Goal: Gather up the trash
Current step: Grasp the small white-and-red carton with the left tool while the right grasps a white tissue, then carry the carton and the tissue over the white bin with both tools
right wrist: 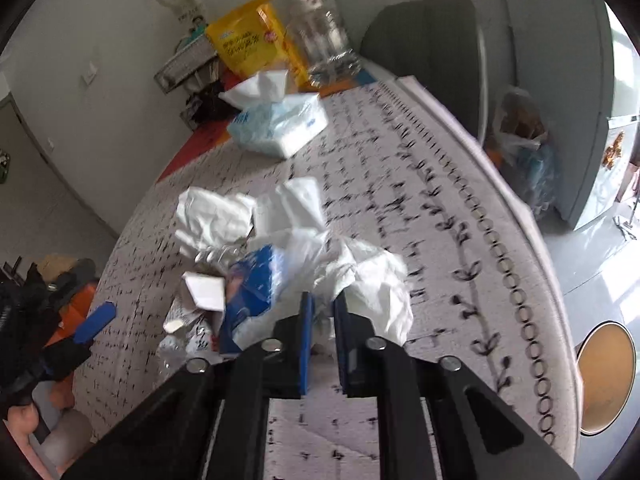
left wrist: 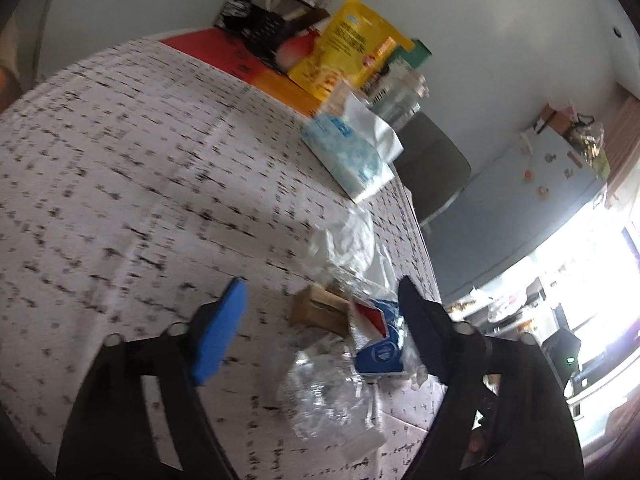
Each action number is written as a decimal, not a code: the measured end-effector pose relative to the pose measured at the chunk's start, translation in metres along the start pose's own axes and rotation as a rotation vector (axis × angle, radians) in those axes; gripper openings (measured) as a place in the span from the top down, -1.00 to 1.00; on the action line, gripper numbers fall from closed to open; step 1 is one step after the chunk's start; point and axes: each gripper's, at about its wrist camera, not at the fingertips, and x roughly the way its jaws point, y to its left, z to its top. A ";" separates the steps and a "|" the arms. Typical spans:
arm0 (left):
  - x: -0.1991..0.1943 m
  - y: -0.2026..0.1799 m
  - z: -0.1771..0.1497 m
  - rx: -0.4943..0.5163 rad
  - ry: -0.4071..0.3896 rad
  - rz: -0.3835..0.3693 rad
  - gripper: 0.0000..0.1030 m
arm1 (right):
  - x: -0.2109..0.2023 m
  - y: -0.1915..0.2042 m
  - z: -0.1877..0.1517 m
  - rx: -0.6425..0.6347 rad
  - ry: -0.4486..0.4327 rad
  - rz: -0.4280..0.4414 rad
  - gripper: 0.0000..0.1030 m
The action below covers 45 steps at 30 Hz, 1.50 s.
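Trash lies heaped near one edge of the patterned white tabletop: crumpled white tissues, a torn blue-and-white carton, a small brown cardboard box and a crushed clear plastic bottle, all bunched together, which I judge makes them easy to gather in a few grabs. The right hand-held gripper has its blue pads drawn almost together on the near edge of a crumpled white plastic wrapper; a thin fold of it appears pinched between the pads, so it seems clamped on that piece, probably to lift it off the pile. The left hand-held gripper comes at the same heap from the other side with its pads standing well apart, nothing pressed between them; the brown box, the carton and the bottle sit in the gap ahead of and between its fingers, the carton just beside the dark right-hand finger. Motion blur hides whether that finger touches it. Farther back, well apart from the heap, a blue-and-white soft tissue pack, a yellow snack bag and a clear glass jar stand near the wall; these look like kept goods, not trash.
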 end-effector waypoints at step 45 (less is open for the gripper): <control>-0.059 -0.084 -0.035 0.201 -0.155 0.052 0.54 | -0.113 -0.019 -0.039 -0.018 -0.133 0.074 0.86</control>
